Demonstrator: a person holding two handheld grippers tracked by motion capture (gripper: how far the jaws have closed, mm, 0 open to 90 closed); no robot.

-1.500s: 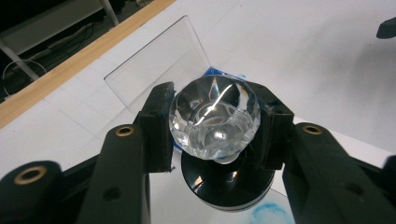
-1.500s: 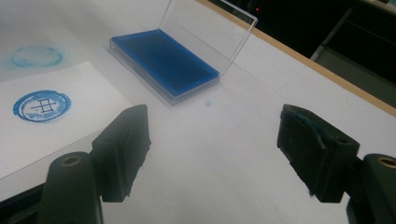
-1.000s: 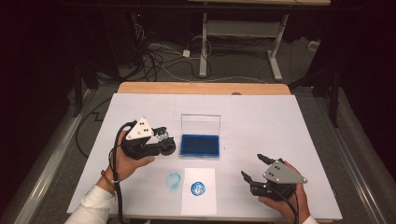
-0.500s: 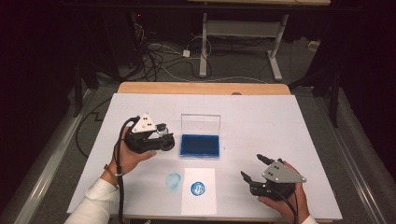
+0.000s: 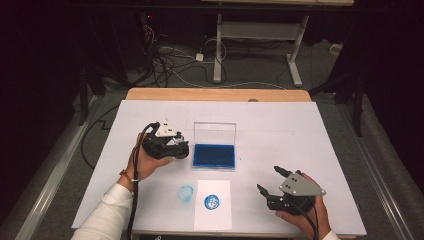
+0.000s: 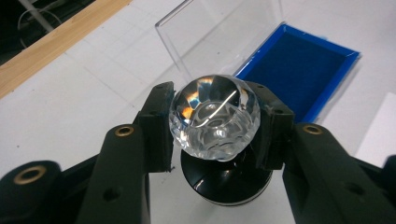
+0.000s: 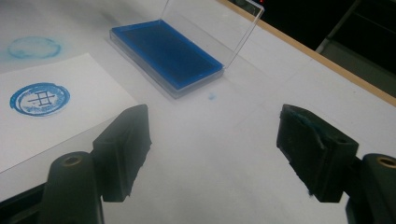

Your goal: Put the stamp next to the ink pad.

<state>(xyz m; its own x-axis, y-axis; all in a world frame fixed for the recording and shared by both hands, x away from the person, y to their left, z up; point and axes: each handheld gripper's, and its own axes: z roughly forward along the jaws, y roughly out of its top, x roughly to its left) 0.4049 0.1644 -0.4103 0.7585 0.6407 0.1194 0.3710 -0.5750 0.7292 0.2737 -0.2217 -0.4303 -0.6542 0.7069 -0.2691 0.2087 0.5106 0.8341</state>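
My left gripper (image 5: 175,148) (image 6: 215,140) is shut on a stamp (image 6: 214,117) with a faceted clear knob and a round black base (image 6: 226,179). It sits just left of the blue ink pad (image 5: 214,155) (image 6: 299,74) (image 7: 166,49), whose clear lid (image 5: 215,132) stands open. I cannot tell whether the base touches the table. My right gripper (image 5: 268,180) (image 7: 215,140) rests open near the front right with nothing between its jaws. A white paper (image 5: 212,215) (image 7: 60,126) near the front edge carries a round blue print (image 5: 212,201) (image 7: 39,99).
A faint blue ring smudge (image 5: 186,192) (image 7: 33,47) marks the white table cover (image 5: 300,135) left of the paper. The table's wooden back edge (image 5: 217,94) lies beyond the pad. Cables and desk legs are on the floor behind.
My left hand has carried the stamp a little to the right and lower, closer to the ink pad. The right hand has stayed still.
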